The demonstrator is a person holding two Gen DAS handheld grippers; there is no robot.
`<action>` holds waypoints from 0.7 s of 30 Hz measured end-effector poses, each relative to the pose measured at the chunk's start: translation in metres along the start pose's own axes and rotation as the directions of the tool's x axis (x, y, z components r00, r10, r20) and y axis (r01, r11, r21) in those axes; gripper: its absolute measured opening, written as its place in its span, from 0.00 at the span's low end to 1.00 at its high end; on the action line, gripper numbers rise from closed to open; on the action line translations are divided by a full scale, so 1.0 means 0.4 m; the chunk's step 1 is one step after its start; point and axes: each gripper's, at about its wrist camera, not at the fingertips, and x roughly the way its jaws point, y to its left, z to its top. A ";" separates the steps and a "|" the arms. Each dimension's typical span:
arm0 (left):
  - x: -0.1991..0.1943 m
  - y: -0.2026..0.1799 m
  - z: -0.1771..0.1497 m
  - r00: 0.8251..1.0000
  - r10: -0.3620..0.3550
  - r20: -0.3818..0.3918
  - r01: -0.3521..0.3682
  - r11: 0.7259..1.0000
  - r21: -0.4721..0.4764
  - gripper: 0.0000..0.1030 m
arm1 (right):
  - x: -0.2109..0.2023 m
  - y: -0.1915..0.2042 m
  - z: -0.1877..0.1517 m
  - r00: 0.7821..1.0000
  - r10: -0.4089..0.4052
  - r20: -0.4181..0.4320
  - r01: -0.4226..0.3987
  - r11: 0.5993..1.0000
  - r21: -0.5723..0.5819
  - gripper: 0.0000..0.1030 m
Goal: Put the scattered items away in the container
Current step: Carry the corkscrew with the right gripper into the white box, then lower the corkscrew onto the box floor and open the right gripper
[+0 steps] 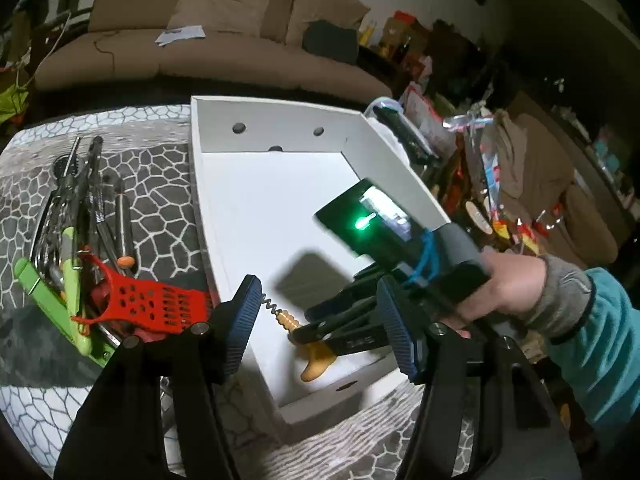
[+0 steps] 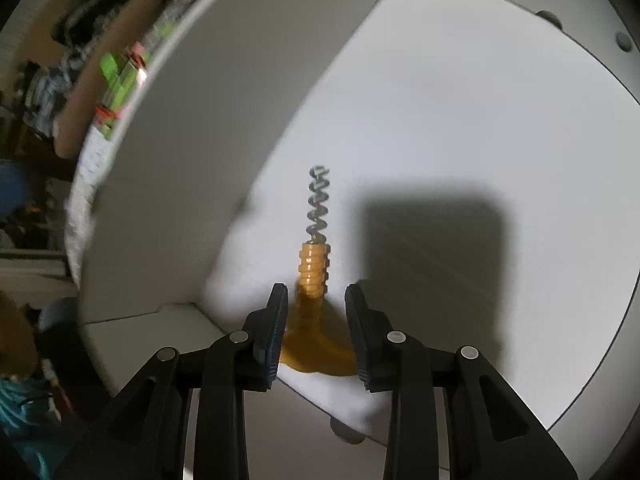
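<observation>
Now the step in hand is the release of a corkscrew (image 2: 314,240) into the white cardboard box (image 1: 224,208). The right gripper (image 2: 316,328) points steeply down inside the box, and its jaws stand apart on both sides of the orange handle; the pads seem not to press on it, though the blur makes this a little uncertain. The corkscrew appears to lie on the box floor, near the corner, with its metal spiral pointing away from the gripper.

The left gripper (image 1: 320,328) hangs over the near edge of the box with its jaws apart and nothing between them.

As I judge it, the next move calls for the right gripper to lift straight out without catching the handle, and then one gripper must go to the pile of utensils to the left of the box. There a red grater (image 1: 160,304), green tongs (image 1: 60,300) and several metal tools (image 1: 80,200) lie tangled, so a clean grasp of one piece will need care.

The box stands on a cloth with a grey stone pattern (image 1: 160,184). Behind is a brown sofa (image 1: 200,40), and at the right a dark, cluttered corner of the room.
</observation>
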 end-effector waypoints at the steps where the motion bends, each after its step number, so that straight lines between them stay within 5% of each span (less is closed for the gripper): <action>1: -0.007 0.003 -0.003 1.000 -0.003 0.006 0.003 1.000 -0.004 0.57 | -0.002 0.004 0.003 1.000 -0.011 0.001 0.011 1.000 -0.005 0.26; 6: -0.016 0.011 -0.019 1.000 0.000 0.013 0.000 1.000 0.003 0.60 | 0.000 -0.030 0.011 0.999 0.032 0.005 -0.033 0.993 0.112 0.14; 11: -0.021 0.019 -0.036 1.000 -0.004 0.011 0.004 1.000 0.005 0.60 | 0.003 -0.100 -0.007 0.977 0.196 0.084 -0.213 0.923 0.321 0.13; 15: -0.030 0.031 -0.046 1.000 -0.003 0.013 0.003 1.000 -0.002 0.61 | 0.015 -0.131 -0.026 0.962 0.235 0.137 -0.271 0.874 0.404 0.13; 21: -0.026 0.030 -0.057 1.000 0.001 -0.015 -0.001 1.000 0.014 0.62 | 0.000 -0.163 -0.039 0.963 0.224 0.151 -0.267 0.873 0.409 0.15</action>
